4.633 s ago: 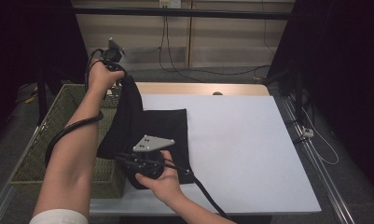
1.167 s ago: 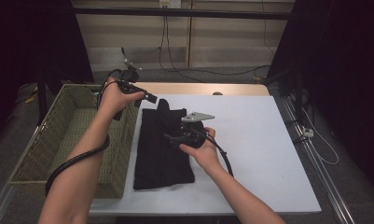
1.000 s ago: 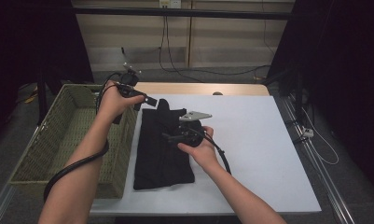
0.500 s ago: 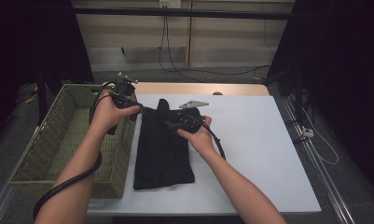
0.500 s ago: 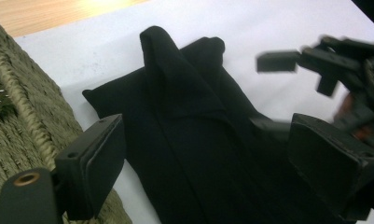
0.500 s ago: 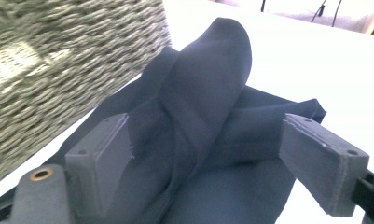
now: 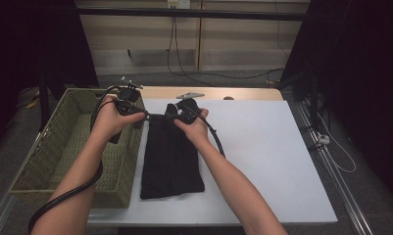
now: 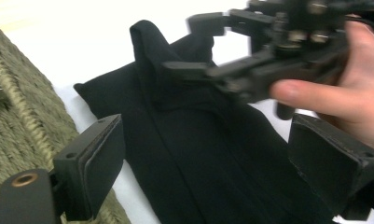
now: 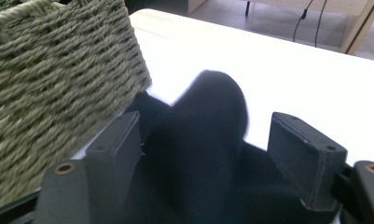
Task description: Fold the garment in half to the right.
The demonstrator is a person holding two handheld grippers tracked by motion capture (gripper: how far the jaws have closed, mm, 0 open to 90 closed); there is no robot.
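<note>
A white table top [image 7: 262,147] with a pale wooden far edge [image 7: 243,93] lies beyond the claws; behind it, a grey floor, light wall panels [image 7: 233,44], hanging cables [image 7: 172,46] and black curtains [image 7: 365,73].

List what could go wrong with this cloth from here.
1. The right gripper, jaws just closing around the raised fold of the black cloth, may catch only a thin layer and slip off.
2. The left gripper stands open right beside it; the two could knock together.
3. The wicker basket sits close, so a jaw may snag it.
</note>
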